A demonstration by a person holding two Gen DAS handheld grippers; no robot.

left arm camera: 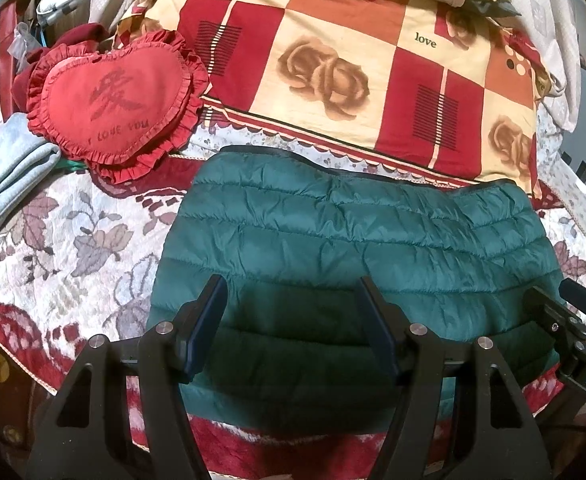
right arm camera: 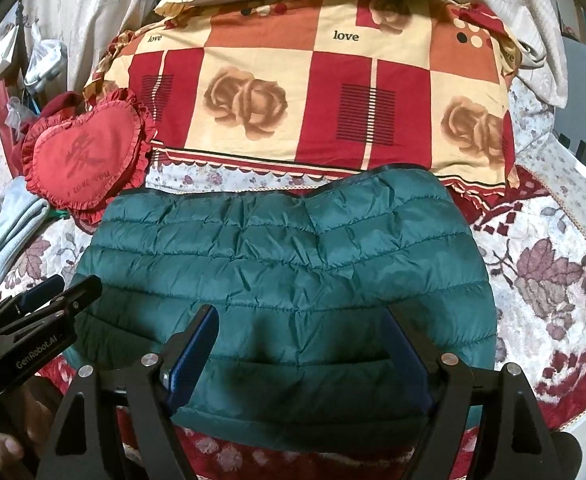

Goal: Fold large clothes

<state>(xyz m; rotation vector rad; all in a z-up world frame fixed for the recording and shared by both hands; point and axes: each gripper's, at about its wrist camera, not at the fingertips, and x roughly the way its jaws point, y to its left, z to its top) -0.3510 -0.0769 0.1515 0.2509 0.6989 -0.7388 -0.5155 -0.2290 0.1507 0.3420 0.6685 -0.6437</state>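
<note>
A dark green quilted puffer jacket lies folded into a wide flat block on the bed; it also shows in the right wrist view. My left gripper is open, hovering above the jacket's near left part, holding nothing. My right gripper is open above the jacket's near middle, also empty. The right gripper shows at the right edge of the left wrist view, and the left gripper at the left edge of the right wrist view.
A floral quilt covers the bed. A folded red, cream and orange checked duvet lies behind the jacket. A red heart cushion sits at far left, with pale blue cloth beside it.
</note>
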